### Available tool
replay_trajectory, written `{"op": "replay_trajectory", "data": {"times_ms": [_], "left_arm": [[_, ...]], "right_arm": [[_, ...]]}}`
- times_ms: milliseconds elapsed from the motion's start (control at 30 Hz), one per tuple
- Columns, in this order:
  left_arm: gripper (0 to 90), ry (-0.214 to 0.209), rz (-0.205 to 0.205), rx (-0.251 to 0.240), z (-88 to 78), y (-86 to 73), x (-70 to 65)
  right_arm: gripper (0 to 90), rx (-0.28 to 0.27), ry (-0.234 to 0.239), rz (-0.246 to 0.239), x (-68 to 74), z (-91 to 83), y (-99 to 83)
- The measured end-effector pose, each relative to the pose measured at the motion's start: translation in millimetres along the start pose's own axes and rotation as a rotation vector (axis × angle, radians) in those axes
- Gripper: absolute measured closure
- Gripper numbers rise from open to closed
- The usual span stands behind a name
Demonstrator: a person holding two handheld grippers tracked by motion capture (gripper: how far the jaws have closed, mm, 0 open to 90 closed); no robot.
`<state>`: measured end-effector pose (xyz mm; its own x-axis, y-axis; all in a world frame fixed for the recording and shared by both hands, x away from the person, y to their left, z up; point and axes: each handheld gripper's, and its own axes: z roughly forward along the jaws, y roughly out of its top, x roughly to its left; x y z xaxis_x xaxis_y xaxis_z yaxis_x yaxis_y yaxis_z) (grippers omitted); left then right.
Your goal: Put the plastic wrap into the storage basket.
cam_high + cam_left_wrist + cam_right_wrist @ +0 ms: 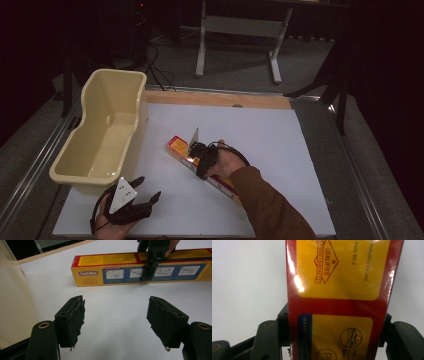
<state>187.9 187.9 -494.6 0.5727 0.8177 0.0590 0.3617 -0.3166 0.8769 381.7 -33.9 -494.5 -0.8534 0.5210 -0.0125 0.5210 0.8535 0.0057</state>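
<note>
A long red and yellow box (176, 148) lies slantwise on the white table (280, 150). My right gripper (200, 159) comes down on its middle from above, one jaw on each long side, shut on it. In the right gripper view the box (338, 290) runs up between the jaws, which press against both its sides. From the left gripper view the box (110, 271) lies across the far side, with the right gripper (152, 258) clamped over it. My left gripper (142, 192) rests near the table's front left corner, open, nothing between its fingers (72, 320).
A cream plastic tub (102, 132) stands along the table's left side, just beyond the left gripper; its wall (12, 305) runs along the left of the left gripper view. A wooden strip (215, 99) edges the table's far side. A metal stand (237, 30) is on the floor behind.
</note>
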Motion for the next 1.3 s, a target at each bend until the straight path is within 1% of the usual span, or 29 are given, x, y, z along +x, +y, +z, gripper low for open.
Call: {"op": "replay_trajectory", "data": {"times_ms": [67,133,167,233,300,333,400,433,467,500,533,633,667,700,767,800,833,933,967,1033,1067,1167,1233,1267,1300], "left_arm": [[30.2,-0.001,0.001,0.000,0.1,0.0,-0.1],[30.2,-0.001,0.001,0.000,0.1,0.0,-0.3],[30.2,-0.001,0.002,0.000,0.1,0.1,-0.3],[30.2,-0.001,0.001,-0.001,0.2,0.2,-0.3],[30.2,-0.001,0.001,-0.001,0.1,0.2,-0.3],[30.2,-0.001,0.001,0.000,0.2,0.2,-0.3],[30.3,-0.001,0.001,0.002,0.3,0.2,-0.2],[30.2,-0.002,0.001,0.002,0.4,0.2,-0.3],[30.3,-0.002,0.001,0.002,0.4,0.2,-0.3],[30.3,-0.002,0.002,0.003,0.4,0.2,-0.4],[30.3,-0.002,0.000,0.002,0.3,0.1,-0.5],[30.2,-0.002,-0.001,0.000,0.2,0.1,-0.3],[30.2,-0.002,-0.002,0.000,0.3,0.0,-0.4],[30.2,-0.002,-0.001,0.001,0.3,0.0,-0.4],[30.2,-0.001,0.000,0.001,0.3,0.1,-0.3],[30.2,-0.001,-0.001,0.000,0.3,0.2,-0.2],[30.2,-0.001,-0.003,0.000,0.2,0.1,-0.2],[30.2,-0.002,-0.003,0.001,0.3,0.1,-0.1],[30.2,-0.002,-0.003,0.001,0.4,0.1,-0.1],[30.2,-0.004,-0.004,0.003,0.5,0.1,-0.3],[30.2,-0.003,-0.003,0.002,0.5,0.1,-0.5],[30.2,-0.003,-0.003,0.002,0.5,0.0,-0.3],[30.2,-0.003,-0.003,0.001,0.7,-0.1,-0.3],[30.2,-0.003,-0.003,0.001,0.7,-0.1,-0.3],[30.2,-0.003,-0.005,0.002,0.8,-0.1,0.0]], "right_arm": [[39.3,0.000,-0.006,0.001,0.5,-0.1,0.1],[40.0,-0.008,0.006,0.018,-1.7,-1.0,-0.6],[40.2,-0.011,0.015,0.032,-3.2,-1.6,-0.8],[40.4,-0.022,0.038,0.083,-7.4,-3.0,-1.8],[40.4,-0.024,0.043,0.091,-8.5,-3.4,-2.2],[40.5,-0.030,0.053,0.095,-10.2,-3.9,-3.1],[40.6,-0.047,0.099,0.139,-13.2,-6.7,-5.2],[40.6,-0.058,0.126,0.154,-14.5,-8.3,-6.3],[40.6,-0.058,0.126,0.154,-14.5,-8.3,-6.3],[40.7,-0.071,0.158,0.164,-15.9,-10.0,-7.6],[40.7,-0.089,0.211,0.179,-17.8,-14.0,-9.4],[40.8,-0.131,0.295,0.212,-19.7,-21.6,-11.9],[40.8,-0.141,0.309,0.215,-20.0,-23.6,-12.4],[40.9,-0.167,0.330,0.223,-20.3,-27.3,-13.2],[41.0,-0.204,0.357,0.236,-20.9,-32.8,-14.3],[41.0,-0.232,0.386,0.240,-22.0,-36.0,-15.1],[40.9,-0.242,0.406,0.245,-22.7,-38.1,-15.3],[40.9,-0.294,0.490,0.260,-25.4,-45.5,-16.5],[40.9,-0.306,0.509,0.263,-26.1,-46.9,-16.8],[40.9,-0.335,0.563,0.277,-27.7,-51.0,-17.5],[40.9,-0.346,0.578,0.280,-28.2,-52.3,-17.6],[40.8,-0.404,0.625,0.305,-30.4,-56.9,-18.2],[40.8,-0.435,0.683,0.327,-33.1,-59.5,-18.0],[40.8,-0.435,0.683,0.327,-33.1,-59.5,-18.0],[40.8,-0.445,0.698,0.333,-33.9,-60.4,-17.8]]}}
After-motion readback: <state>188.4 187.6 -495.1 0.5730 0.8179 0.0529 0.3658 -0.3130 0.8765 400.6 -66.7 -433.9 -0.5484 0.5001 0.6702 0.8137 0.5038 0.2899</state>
